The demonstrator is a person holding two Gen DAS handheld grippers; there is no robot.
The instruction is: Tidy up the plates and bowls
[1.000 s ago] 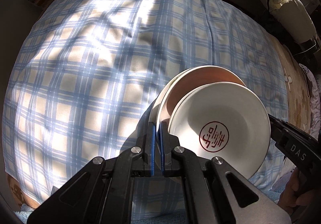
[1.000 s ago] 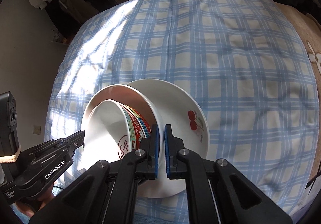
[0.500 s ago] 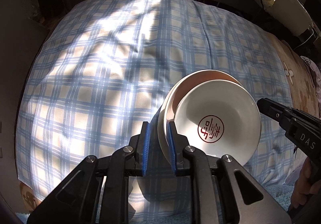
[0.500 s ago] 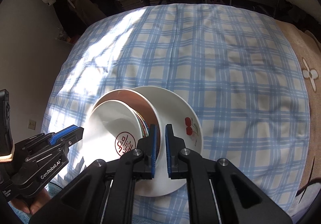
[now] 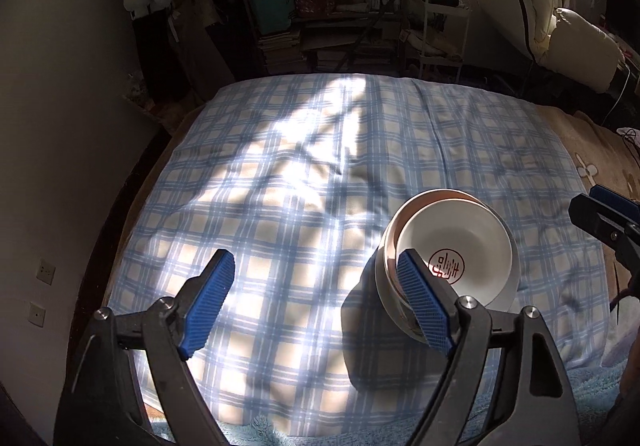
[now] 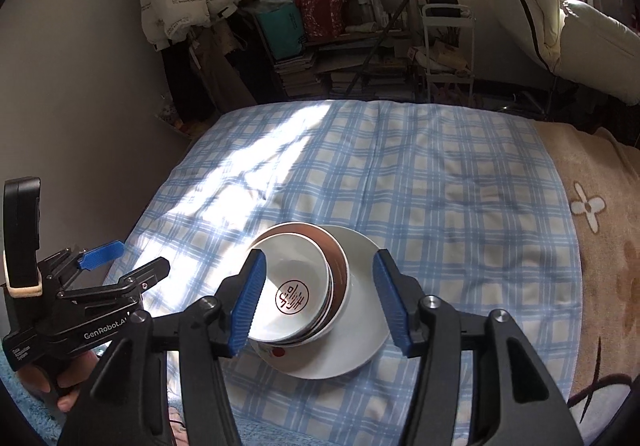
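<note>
Sunlight falls in patches across a blue-and-cream checked cloth (image 6: 440,206) spread over a soft, bed-like surface, with cluttered shelves and stacked books behind it. Near the cloth's front edge sits the stack: a wide white ceramic plate (image 6: 366,342) at the bottom, a bowl with a brown inside (image 6: 338,266) nested on it, and on top a white bowl with a round red seal mark in its well (image 6: 292,298). The left gripper (image 5: 316,306) has just been opening and now stands wide, with only checked cloth between its blue ribbed pads, the stack lying behind its right-hand finger. The right gripper (image 6: 320,294) has likewise just been opening; it stands partly spread, and though the bowls appear between its fingers in the right wrist view, the pads seem clear of them, so neither tool holds anything. By the look of it the stacking step is finished and this is the release. No loose dishes show elsewhere on the cloth, so the task seems done or nearly so. Next calls for drawing both tools away cleanly without nudging the stack, which rests on a yielding surface and could tilt.
</note>
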